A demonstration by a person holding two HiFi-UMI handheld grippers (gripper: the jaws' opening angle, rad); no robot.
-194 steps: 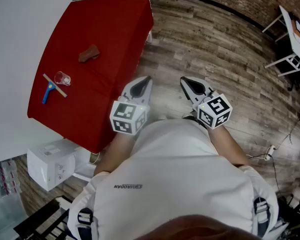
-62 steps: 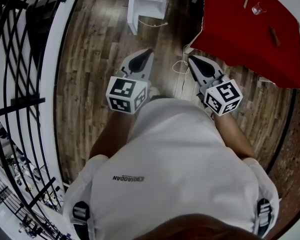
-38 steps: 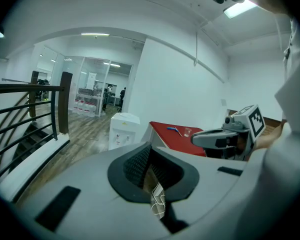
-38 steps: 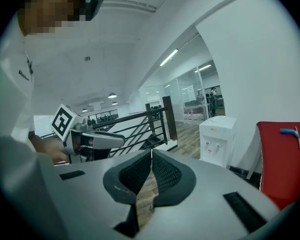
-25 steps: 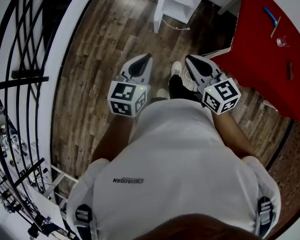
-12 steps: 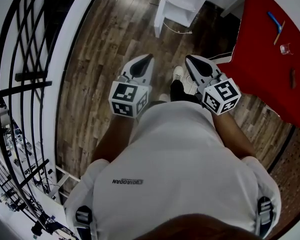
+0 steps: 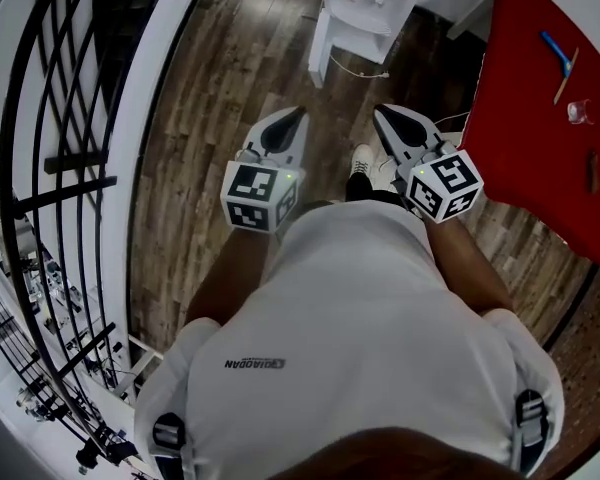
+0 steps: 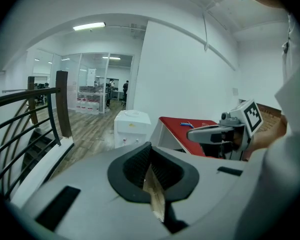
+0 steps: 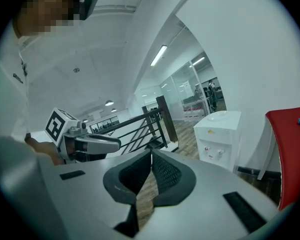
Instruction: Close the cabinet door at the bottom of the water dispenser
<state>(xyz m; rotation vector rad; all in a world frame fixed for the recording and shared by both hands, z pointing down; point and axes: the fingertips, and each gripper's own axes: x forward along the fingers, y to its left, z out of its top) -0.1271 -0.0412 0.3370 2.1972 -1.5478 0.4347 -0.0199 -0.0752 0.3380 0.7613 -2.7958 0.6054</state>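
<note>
The white water dispenser [image 7: 365, 8] stands on the wood floor ahead of me, next to the wall. A white panel [image 7: 319, 46] sticks out from its lower left side toward me; it looks like the cabinet door standing open. My left gripper [image 7: 299, 114] and right gripper [image 7: 380, 111] are held side by side at waist height, well short of the dispenser. Both are shut with nothing between the pads. The dispenser [image 8: 131, 128] shows in the left gripper view past the left gripper [image 8: 150, 147]. It also shows in the right gripper view [image 9: 220, 136] beyond the right gripper [image 9: 151, 153]. Its lower part is hidden there.
A red-covered table [image 7: 550, 88] stands to the right of the dispenser, with a blue-handled tool [image 7: 555, 53] and a small glass [image 7: 580, 111] on it. A black stair railing [image 7: 70, 158] with a white curb runs along the left. A cable [image 7: 365, 70] lies on the floor by the dispenser.
I have walked forward: the dispenser and red table have come nearer and slid down in the head view. Both grippers stayed shut and side by side.
</note>
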